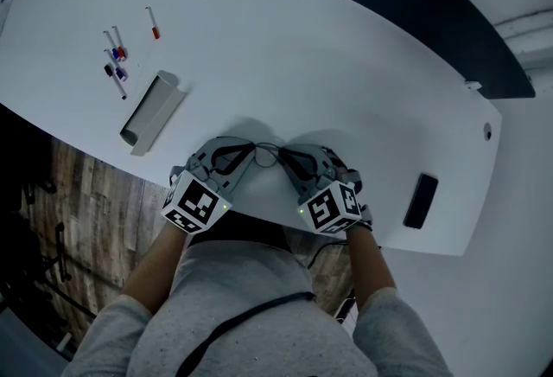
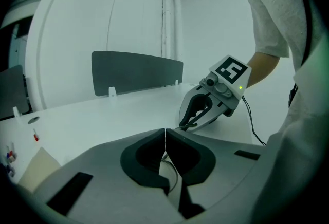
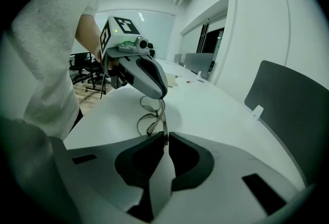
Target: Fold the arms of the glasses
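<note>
We see the glasses [image 1: 268, 150] as a thin, dark wire frame with rounded lens rims, a little below the middle of the head view, near the close edge of the white table [image 1: 346, 64]. They sit between the two grippers, whose tips point toward each other. In the right gripper view the rims [image 3: 149, 121] hang just above the table in the middle of the frame, with one slender part rising to the left gripper [image 3: 157, 95] and another running down into the right gripper [image 3: 165, 140]. The right gripper's jaws are pressed almost together, pinching that thin piece at their very tips. In the left gripper view the jaws of the left gripper meet tip to tip, nipping the wire, and a fine loop of it [image 2: 174, 169] curves just behind them.
</note>
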Demonstrator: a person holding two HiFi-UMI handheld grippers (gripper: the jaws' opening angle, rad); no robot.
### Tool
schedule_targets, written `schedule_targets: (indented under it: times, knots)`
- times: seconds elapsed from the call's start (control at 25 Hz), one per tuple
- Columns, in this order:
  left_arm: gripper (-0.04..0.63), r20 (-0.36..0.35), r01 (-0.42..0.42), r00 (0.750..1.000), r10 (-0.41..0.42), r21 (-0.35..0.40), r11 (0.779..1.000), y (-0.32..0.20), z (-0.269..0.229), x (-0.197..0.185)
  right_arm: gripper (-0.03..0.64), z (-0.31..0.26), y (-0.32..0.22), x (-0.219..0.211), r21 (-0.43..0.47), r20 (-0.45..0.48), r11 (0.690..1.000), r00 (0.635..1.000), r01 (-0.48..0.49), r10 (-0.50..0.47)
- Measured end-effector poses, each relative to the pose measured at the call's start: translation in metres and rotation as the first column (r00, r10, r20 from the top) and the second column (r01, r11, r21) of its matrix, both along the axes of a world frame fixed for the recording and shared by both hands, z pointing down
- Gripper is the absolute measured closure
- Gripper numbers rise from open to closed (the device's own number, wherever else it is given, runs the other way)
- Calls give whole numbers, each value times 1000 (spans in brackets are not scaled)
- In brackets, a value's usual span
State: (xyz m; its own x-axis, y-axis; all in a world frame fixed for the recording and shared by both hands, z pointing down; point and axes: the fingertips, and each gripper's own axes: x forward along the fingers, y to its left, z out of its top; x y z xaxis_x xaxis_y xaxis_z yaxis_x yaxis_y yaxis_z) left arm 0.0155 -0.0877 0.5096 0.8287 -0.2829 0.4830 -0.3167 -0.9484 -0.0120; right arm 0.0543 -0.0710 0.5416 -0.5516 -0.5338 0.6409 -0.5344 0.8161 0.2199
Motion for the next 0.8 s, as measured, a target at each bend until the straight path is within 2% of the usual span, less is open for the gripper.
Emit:
schedule_targets:
  times: [0.24, 0.48, 0.8]
  knots:
    - [577, 4, 2, 1000, -2, -5, 1000, -3, 2, 0, 574, -2, 1, 2, -36, 42, 999, 999, -31, 33]
    - [577, 24, -7, 1000, 8, -4, 1000, -1, 6, 1, 574, -2, 2, 13, -51, 48, 997, 997, -62, 65]
    - [578, 12, -1, 1000, 1, -13, 1000, -1, 7, 1, 574, -2, 4, 17, -55, 58, 995, 995, -83, 86]
